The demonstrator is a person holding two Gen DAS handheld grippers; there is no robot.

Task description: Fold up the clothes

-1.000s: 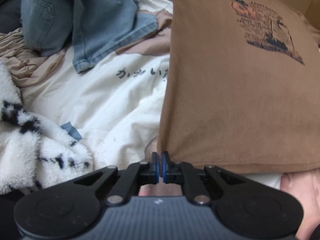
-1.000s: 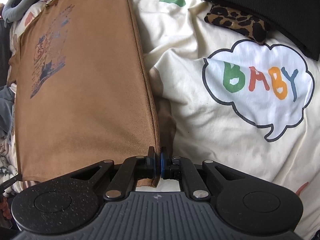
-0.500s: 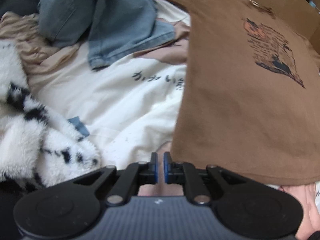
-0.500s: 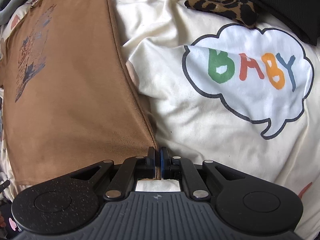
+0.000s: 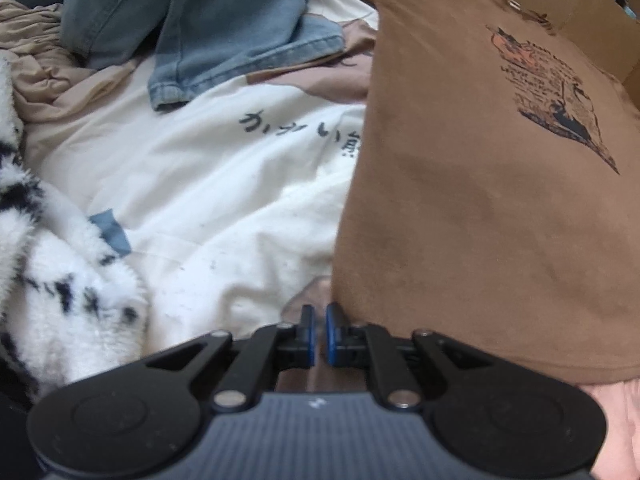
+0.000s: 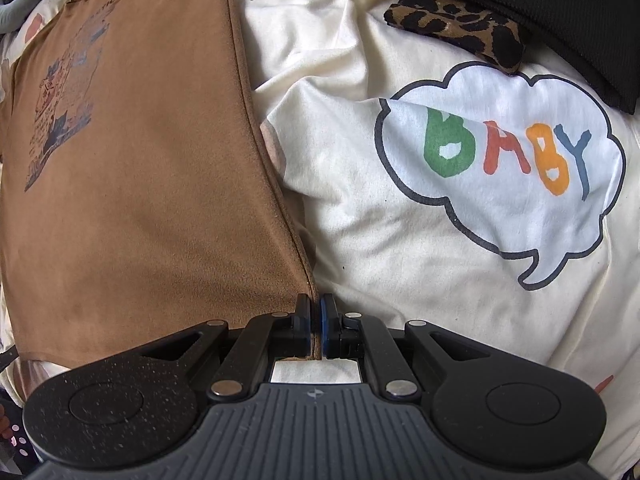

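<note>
- Two grippers we hold at the near hem of the brown T-shirt (image 5: 480, 208), which lies flat on the bed (image 6: 400, 240).
- Our left gripper (image 5: 319, 334) is slightly open, gripping nothing.
- Our right gripper (image 6: 315, 326) pinches the hem corner.

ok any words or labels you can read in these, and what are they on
"BABY" in coloured letters, inside the speech bubble printed on the cream bedsheet.
Dark Japanese characters on the white cover: partly hidden by the brown t-shirt, not readable.
T-shirt graphic: text too small and blurred.
</note>
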